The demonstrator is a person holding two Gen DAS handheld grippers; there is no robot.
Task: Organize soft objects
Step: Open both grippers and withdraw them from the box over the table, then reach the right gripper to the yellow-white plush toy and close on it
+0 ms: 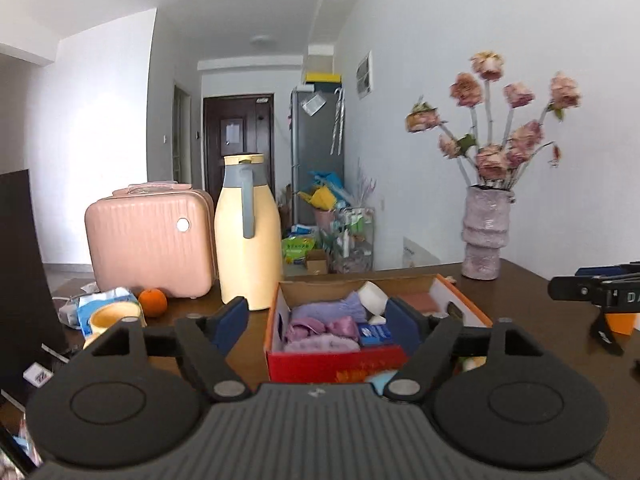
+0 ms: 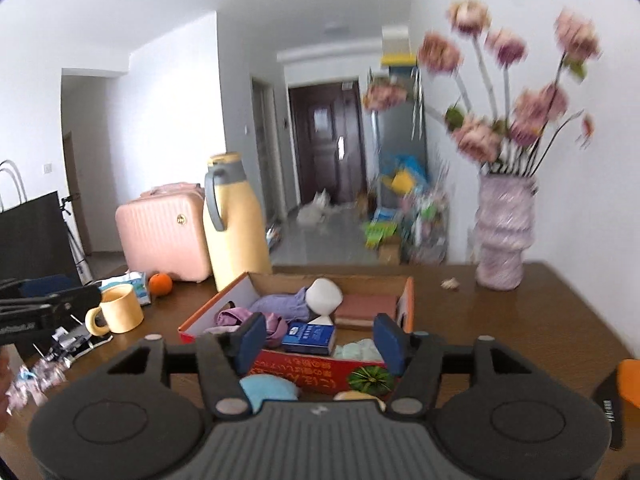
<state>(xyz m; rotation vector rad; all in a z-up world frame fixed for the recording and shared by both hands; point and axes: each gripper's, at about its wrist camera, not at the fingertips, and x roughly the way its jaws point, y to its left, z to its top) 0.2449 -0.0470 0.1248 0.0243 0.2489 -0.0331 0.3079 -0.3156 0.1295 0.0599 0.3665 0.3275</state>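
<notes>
Both tools wide apart and empty above the cardboard box of soft things.

Left wrist: left tool (image 1: 316,318) gapes, nothing gripped; cardboard box (image 1: 344,364) at 12 o'clock holds purple cloths (image 1: 320,326).
Right wrist: right tool (image 2: 320,340) gapes, empty; box ahead, blue pouch (image 2: 266,390) at 6 o'clock on table (image 2: 500,320).

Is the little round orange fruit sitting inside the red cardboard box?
No, the round orange fruit rests on the brown wooden table beside the pink suitcase, left of the red cardboard box.
</notes>
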